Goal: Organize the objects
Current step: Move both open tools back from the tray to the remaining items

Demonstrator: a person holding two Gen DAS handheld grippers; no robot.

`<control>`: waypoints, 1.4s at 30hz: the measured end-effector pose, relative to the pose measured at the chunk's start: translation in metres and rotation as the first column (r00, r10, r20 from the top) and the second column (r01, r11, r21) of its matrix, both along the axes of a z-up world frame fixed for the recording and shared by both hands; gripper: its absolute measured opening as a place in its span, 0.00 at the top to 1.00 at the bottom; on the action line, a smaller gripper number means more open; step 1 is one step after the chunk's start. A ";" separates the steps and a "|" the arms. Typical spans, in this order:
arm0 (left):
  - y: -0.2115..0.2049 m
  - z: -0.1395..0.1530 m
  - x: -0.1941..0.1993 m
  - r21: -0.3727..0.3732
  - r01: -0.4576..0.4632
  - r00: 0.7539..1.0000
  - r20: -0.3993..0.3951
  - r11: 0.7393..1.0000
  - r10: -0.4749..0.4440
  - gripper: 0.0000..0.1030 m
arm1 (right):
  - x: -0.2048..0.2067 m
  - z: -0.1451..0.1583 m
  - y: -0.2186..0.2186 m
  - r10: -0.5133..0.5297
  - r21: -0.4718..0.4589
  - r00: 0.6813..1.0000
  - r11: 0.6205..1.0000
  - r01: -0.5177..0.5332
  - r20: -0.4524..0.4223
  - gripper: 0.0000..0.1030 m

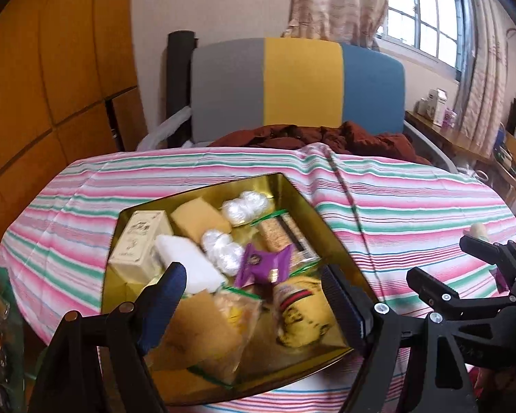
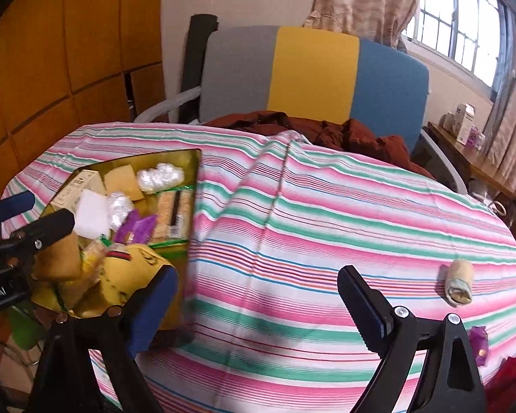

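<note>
Stowed: gold tin, left, nearly full of snacks.
Outstanding: rolled packet, purple sachet, near right.
Left gripper: released, empty.
Right gripper: released, empty.

Little lettering can be read. In the right wrist view, white characters that look like "mi.AI" stand on the black body of the left gripper, at the picture's left edge beside the gold tin; the start of the word is cut off. Inside the tin, at its far left corner, a cream carton carries dark ornate print too blurred to make out. The purple wrapper near the tin's middle bears a small round emblem, also illegible.
</note>
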State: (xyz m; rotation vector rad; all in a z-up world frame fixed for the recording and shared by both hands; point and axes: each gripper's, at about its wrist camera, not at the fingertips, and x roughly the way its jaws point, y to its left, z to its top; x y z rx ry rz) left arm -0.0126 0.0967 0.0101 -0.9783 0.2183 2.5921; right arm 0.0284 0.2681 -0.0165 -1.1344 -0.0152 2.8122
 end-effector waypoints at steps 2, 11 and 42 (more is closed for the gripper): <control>0.010 0.000 -0.001 0.001 0.028 1.000 0.002 1.000 -0.028 0.20 | 0.002 -0.004 0.011 -0.014 -0.007 1.000 1.000 0.015 0.022 0.07; 0.039 -0.001 0.007 0.012 0.136 0.991 0.003 0.991 -0.136 0.20 | 0.010 -0.014 0.067 -0.129 -0.026 0.986 0.991 0.132 0.107 0.06; 0.150 -0.014 0.034 -0.054 0.414 0.910 0.061 0.909 -0.411 0.20 | 0.077 -0.003 0.277 -0.464 -0.023 0.847 0.874 0.486 0.258 0.06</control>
